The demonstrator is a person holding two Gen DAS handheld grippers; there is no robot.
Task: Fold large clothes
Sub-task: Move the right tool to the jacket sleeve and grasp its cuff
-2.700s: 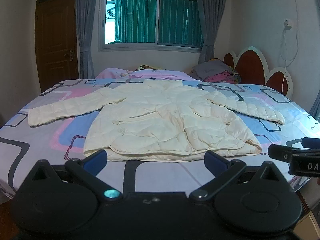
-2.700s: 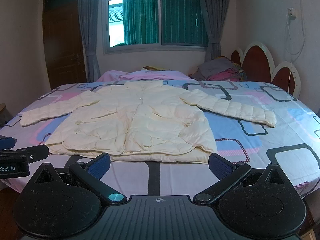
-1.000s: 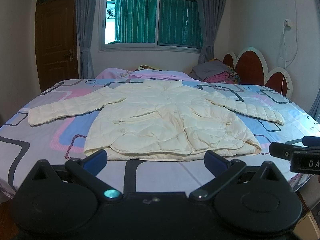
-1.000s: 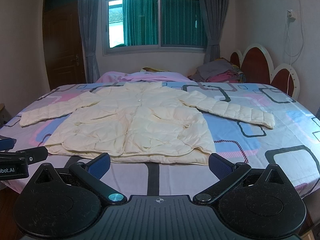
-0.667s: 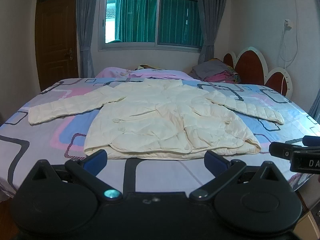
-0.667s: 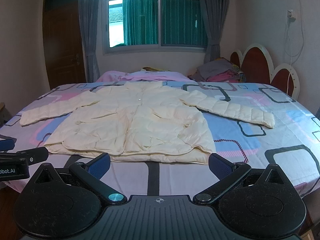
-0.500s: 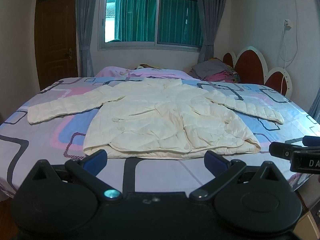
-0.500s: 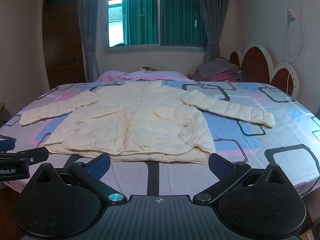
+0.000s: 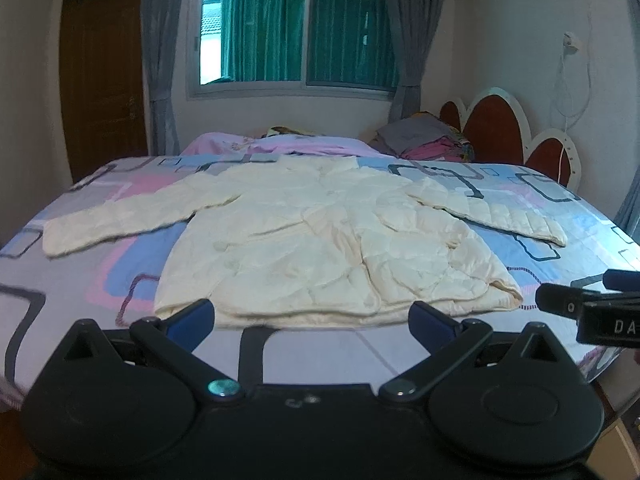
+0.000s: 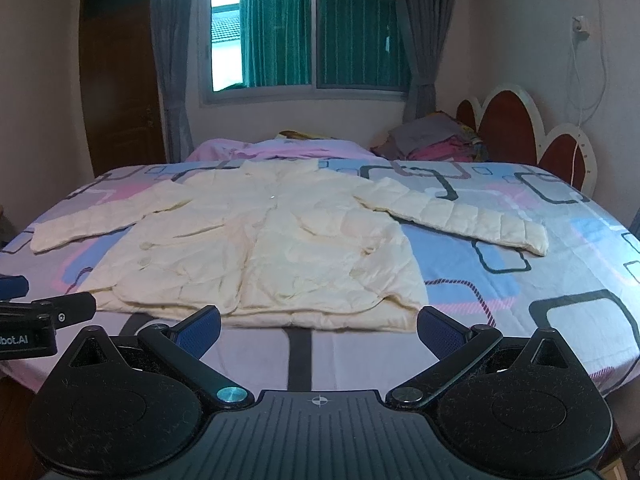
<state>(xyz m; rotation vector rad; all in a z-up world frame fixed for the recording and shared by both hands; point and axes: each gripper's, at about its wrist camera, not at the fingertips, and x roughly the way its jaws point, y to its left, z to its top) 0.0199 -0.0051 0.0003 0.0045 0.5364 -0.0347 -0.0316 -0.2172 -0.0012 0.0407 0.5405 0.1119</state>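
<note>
A cream quilted jacket [image 9: 320, 248] is seen on a bed [image 9: 80, 280] whose sheet is patterned in grey, pink and blue with dark outlined squares. Blue pads are borne by the black fingers [image 10: 200, 326]. Green curtains [image 10: 320, 40] are framed by grey drapes [image 10: 172, 60]; the headboard [image 10: 508, 128] is red-brown, edged white.

left claw [image 9: 310, 316] spread wide, right claw [image 10: 318, 322] likewise
</note>
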